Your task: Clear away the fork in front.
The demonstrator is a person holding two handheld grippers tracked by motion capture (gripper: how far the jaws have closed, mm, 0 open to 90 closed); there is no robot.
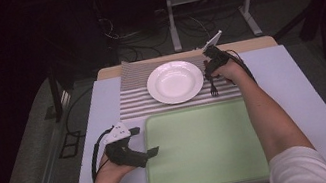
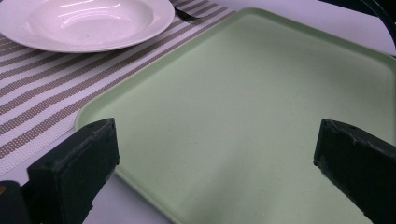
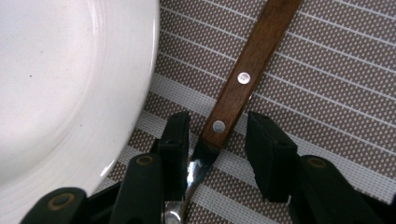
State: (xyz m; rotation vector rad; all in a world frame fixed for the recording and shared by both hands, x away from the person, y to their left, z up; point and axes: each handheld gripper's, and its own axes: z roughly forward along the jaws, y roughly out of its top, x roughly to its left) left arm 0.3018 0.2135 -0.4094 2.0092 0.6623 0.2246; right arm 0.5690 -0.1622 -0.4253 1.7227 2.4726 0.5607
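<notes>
A: Right gripper [image 3: 217, 140]?
B: Fingers half open, straddling the fork [image 3: 243, 79] handle beside the plate [image 3: 70, 84], no squeeze.
A: Left gripper [image 2: 215, 154]?
B: Fingers wide apart, holding nothing, over the tray [image 2: 261, 107].

White plate [image 1: 175, 82], striped mat [image 1: 133, 102], green tray [image 1: 205, 147]

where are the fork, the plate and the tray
fork [image 3: 239, 77]: right gripper view, on the wooden handle by a rivet
plate [image 1: 174, 82]: high view, middle of the white bowl
tray [image 1: 204, 147]: high view, bare green floor
</notes>
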